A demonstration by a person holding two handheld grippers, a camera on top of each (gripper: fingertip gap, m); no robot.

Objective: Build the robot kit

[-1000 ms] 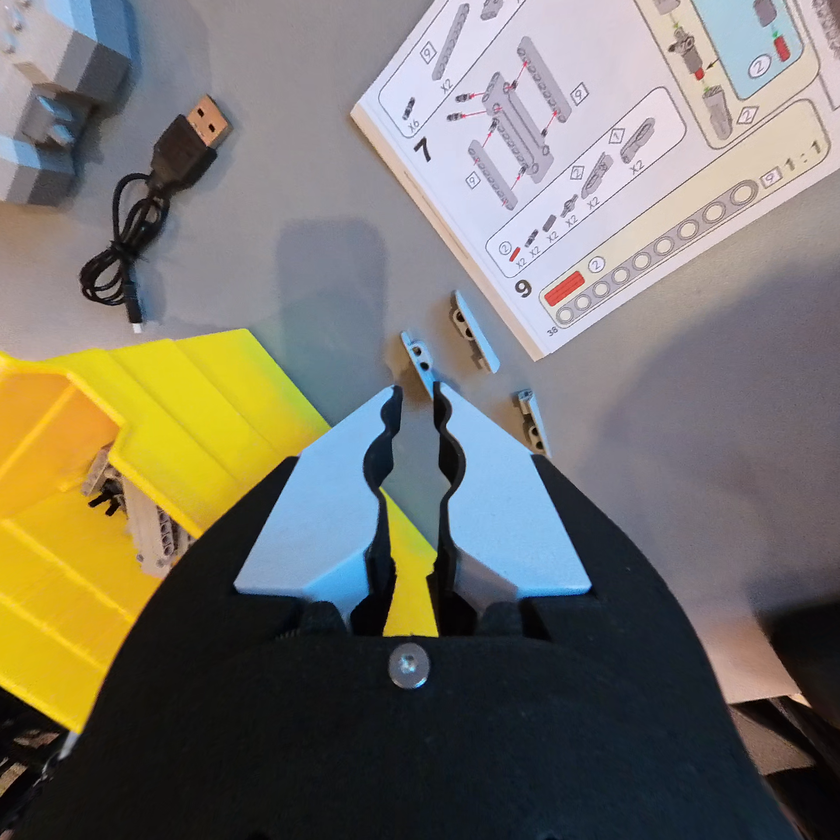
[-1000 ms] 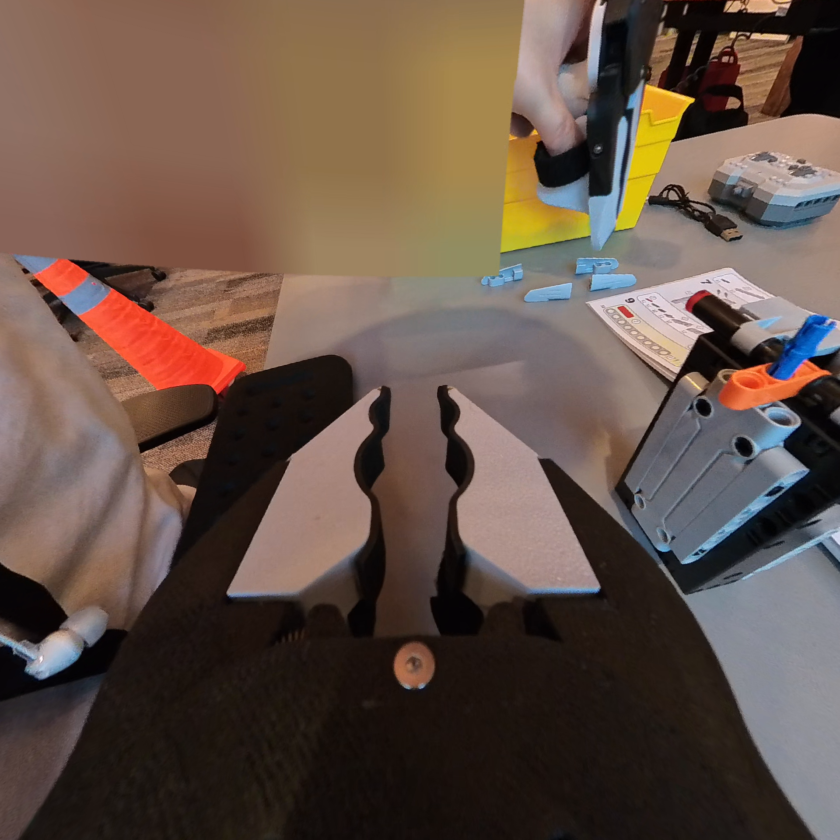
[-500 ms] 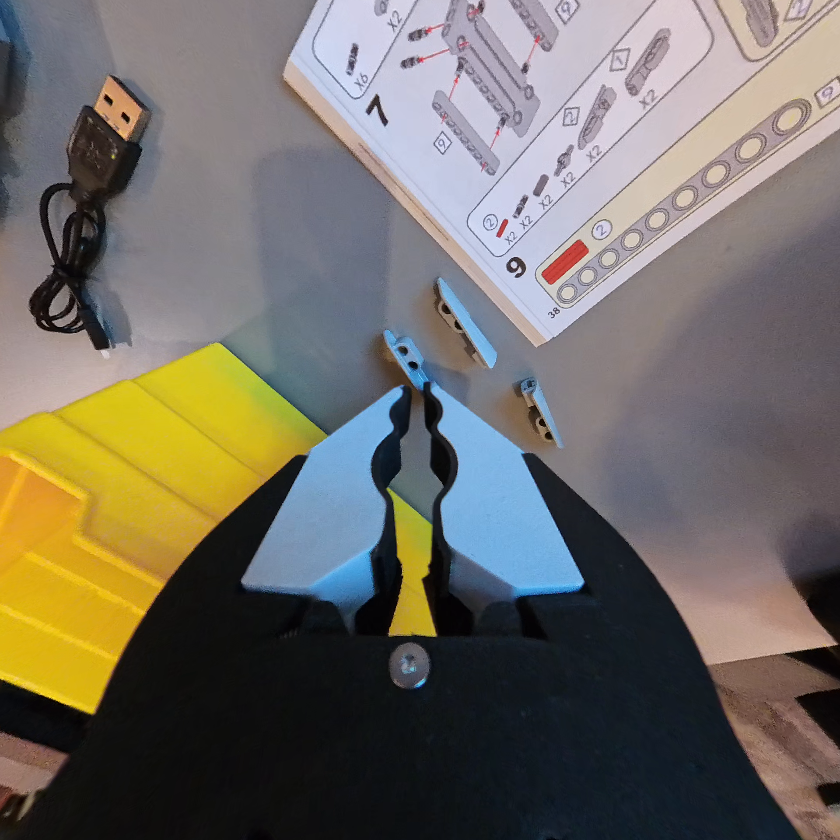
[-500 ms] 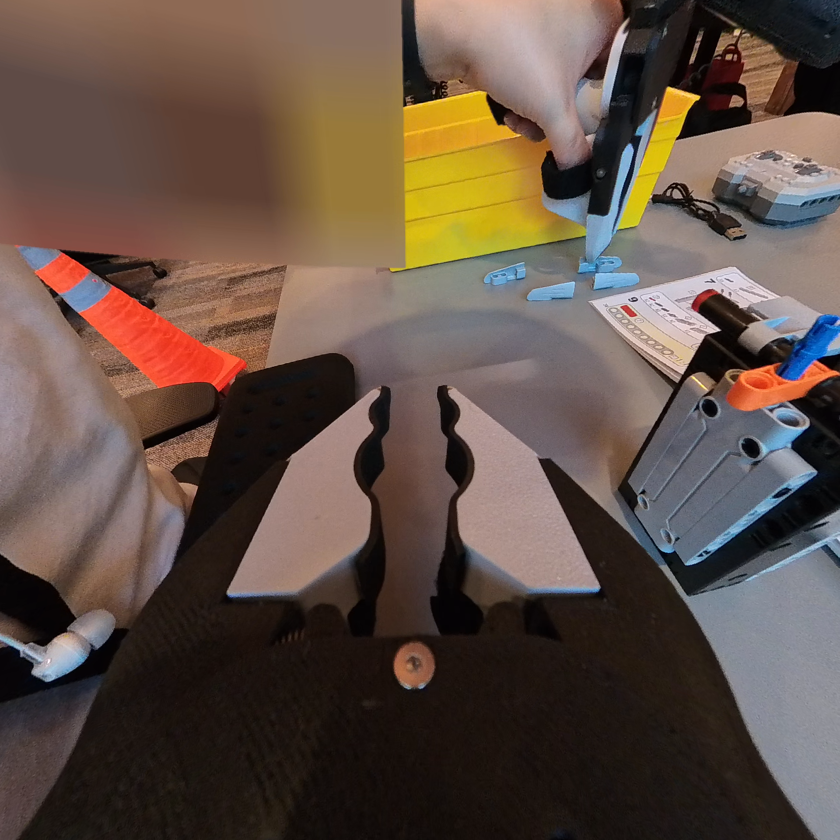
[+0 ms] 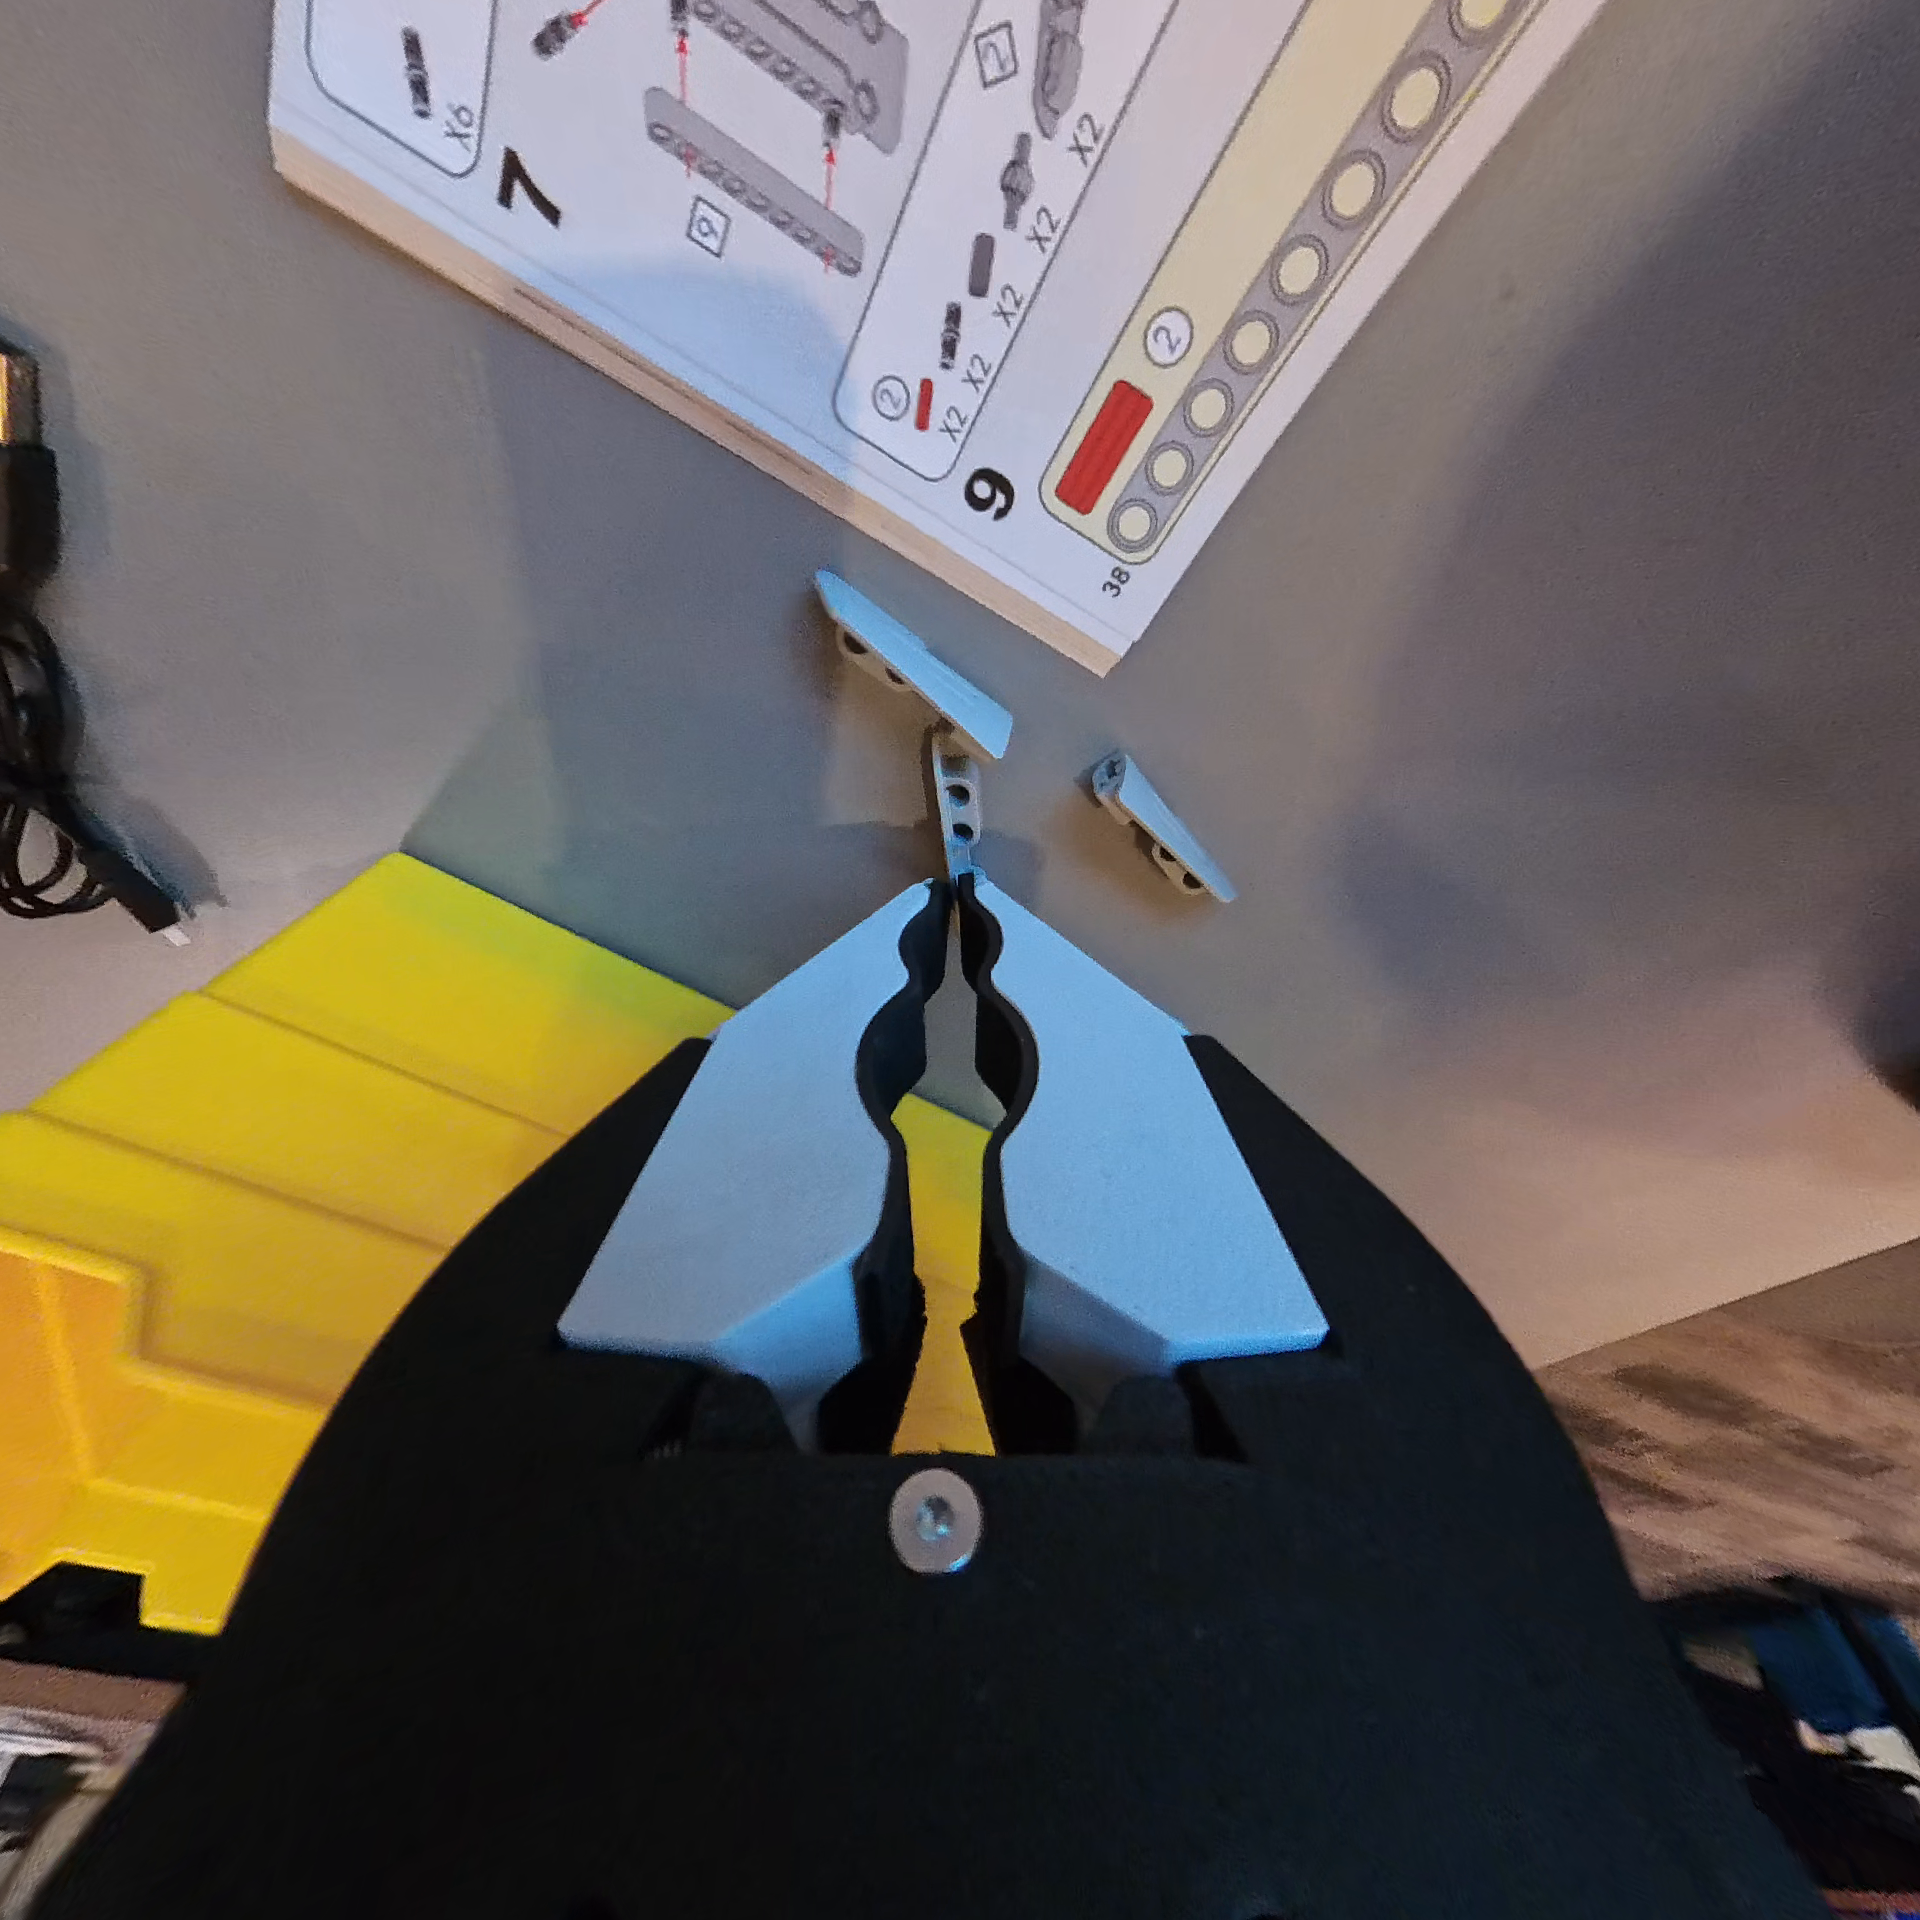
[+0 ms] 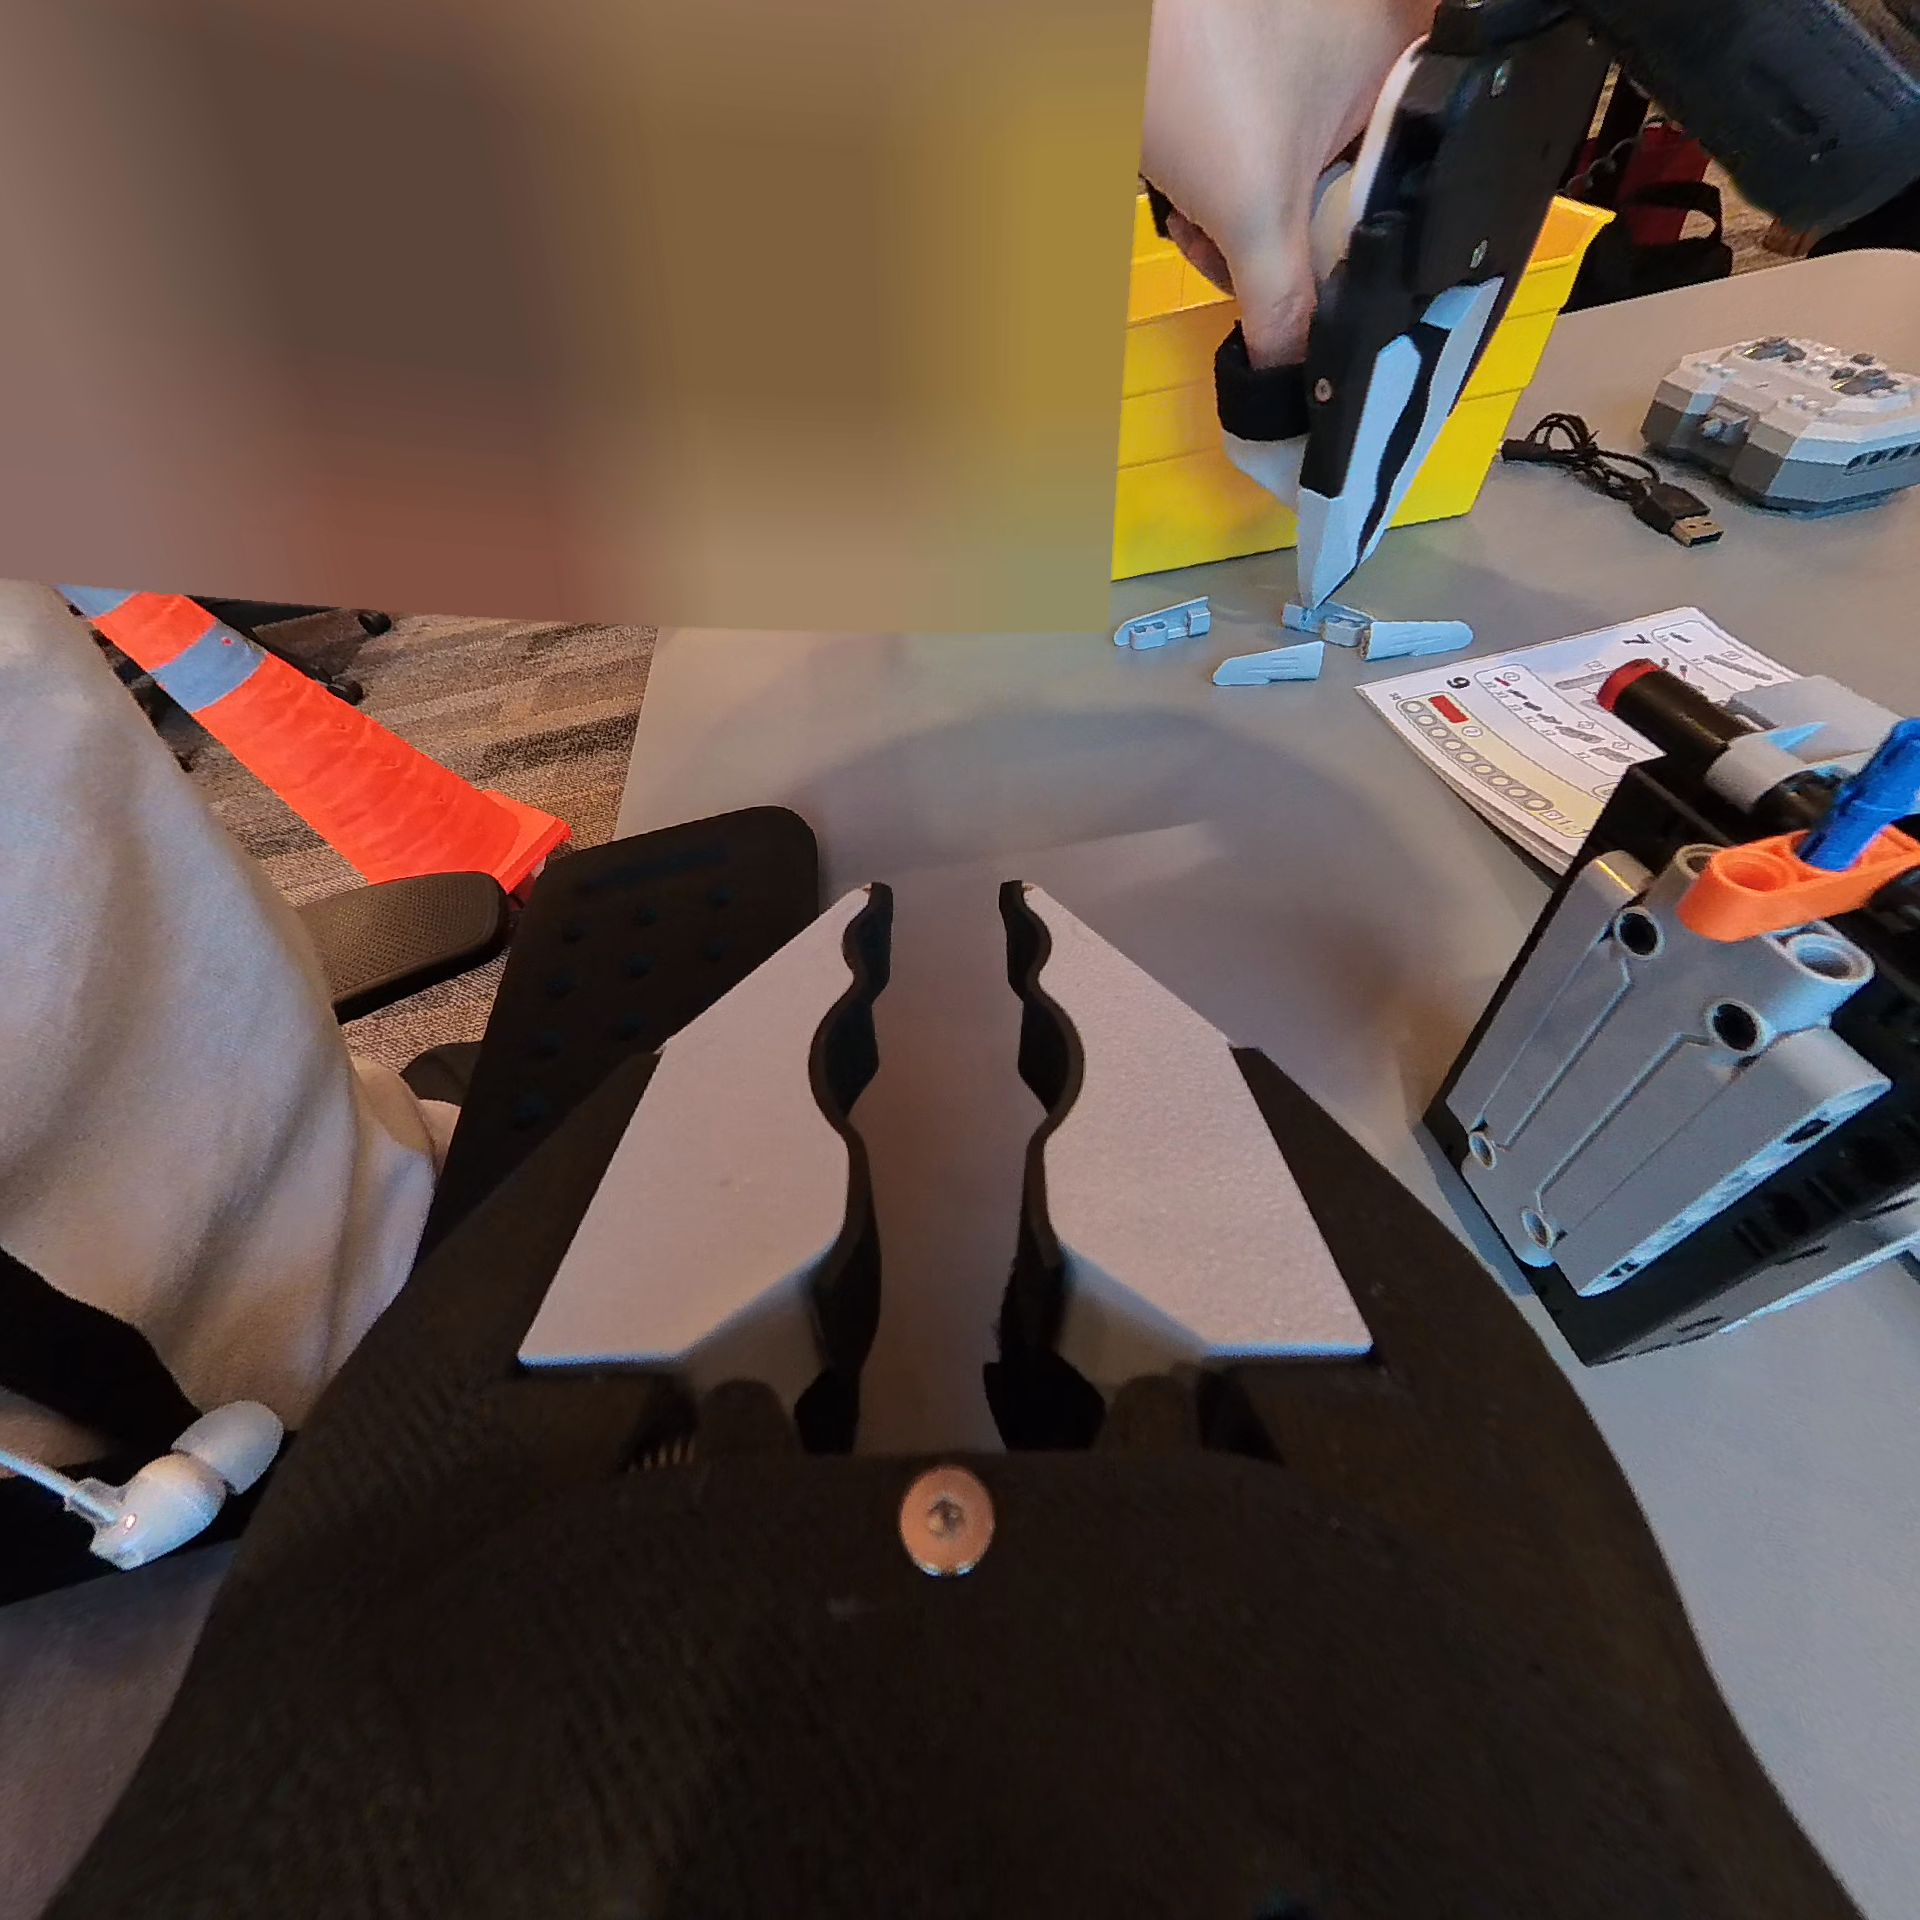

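In the left wrist view my left gripper (image 5: pixel 954 890) is shut on the thin end of a small light-blue wing-shaped piece (image 5: pixel 958 800), which stands on edge on the grey table (image 5: pixel 520 623). Two like pieces lie close by, one just beyond (image 5: pixel 914 665) and one to the right (image 5: pixel 1164 826). The right wrist view shows the left gripper (image 6: pixel 1325 594) tip-down on that piece (image 6: pixel 1322 620), held by a hand (image 6: pixel 1247 156). My right gripper (image 6: pixel 943 904) is open and empty, low over the table's near edge.
An open instruction booklet (image 5: pixel 831 260) lies beyond the pieces. A yellow bin (image 5: pixel 364 1091) stands to the left, with a black USB cable (image 5: pixel 42 727) nearby. A grey and black motor assembly (image 6: pixel 1683 1091) stands right of my right gripper. A grey hub (image 6: pixel 1797 426) sits far right.
My left gripper moved forward and down to the nearest light-blue piece and its jaws shut on the piece's end; the piece turned in line with the fingers. The right gripper stayed still and open.
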